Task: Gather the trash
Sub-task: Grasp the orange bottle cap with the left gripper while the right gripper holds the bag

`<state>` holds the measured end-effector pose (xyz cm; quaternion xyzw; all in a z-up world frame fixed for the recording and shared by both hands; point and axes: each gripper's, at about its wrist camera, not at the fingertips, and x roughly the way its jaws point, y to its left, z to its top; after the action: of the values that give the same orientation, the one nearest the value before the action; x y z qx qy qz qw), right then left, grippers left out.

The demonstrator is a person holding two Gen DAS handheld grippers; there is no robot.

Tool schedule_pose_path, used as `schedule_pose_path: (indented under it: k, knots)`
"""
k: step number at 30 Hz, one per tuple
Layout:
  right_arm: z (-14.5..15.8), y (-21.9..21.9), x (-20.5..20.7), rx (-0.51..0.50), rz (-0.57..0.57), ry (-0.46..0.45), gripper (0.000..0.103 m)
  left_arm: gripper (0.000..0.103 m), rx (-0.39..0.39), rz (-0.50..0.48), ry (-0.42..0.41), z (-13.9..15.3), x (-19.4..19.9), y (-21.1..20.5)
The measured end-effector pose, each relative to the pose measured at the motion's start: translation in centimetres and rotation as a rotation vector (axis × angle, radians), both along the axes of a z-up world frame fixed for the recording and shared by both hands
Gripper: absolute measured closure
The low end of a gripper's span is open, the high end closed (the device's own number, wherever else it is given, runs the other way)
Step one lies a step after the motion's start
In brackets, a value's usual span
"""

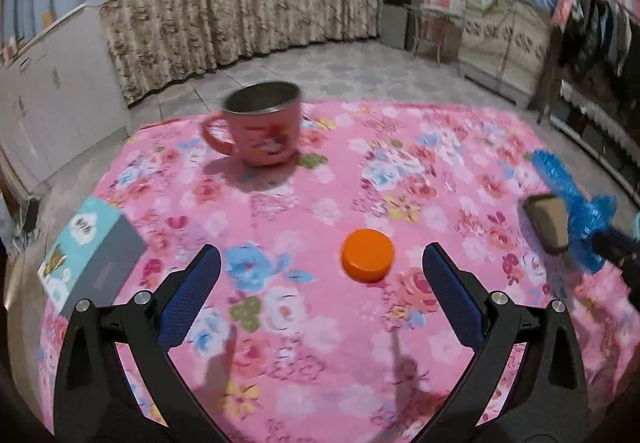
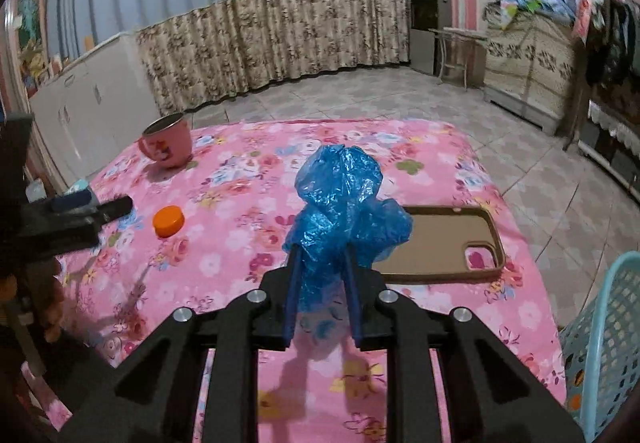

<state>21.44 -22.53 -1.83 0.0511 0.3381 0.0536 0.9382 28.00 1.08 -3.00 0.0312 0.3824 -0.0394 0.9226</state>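
The right gripper (image 2: 322, 255) clenches the crumpled blue plastic bag (image 2: 344, 199); the left gripper (image 1: 320, 263), fingers released, frames the round orange plastic cap (image 1: 367, 255), uncollected on the desk (image 2: 420, 155).

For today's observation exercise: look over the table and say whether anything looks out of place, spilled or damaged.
Nothing is spilled or broken. The orange cap lies loose with no bottle in sight, between the open left gripper's fingers. The right gripper clamps a crumpled blue plastic bag. The pink mug stands upright.

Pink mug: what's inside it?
The mug shows only a dark metal inner wall near the rim in both views. Its bottom is hidden by the camera angle, so contents cannot be told.
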Motion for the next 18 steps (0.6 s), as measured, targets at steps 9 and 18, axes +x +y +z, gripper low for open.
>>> schedule_pose_path:
  k: [9, 18]
  knots:
    - [-1.3, -1.6, 0.5, 0.007, -0.036, 0.018, 0.082, 0.006, 0.005, -0.029, 0.166, -2.7, 3.3, -2.3]
    - [-1.3, -2.0, 0.4, 0.023, -0.033, 0.018, 0.082, 0.019, -0.015, -0.026, 0.248, -4.2, 4.5, -2.9]
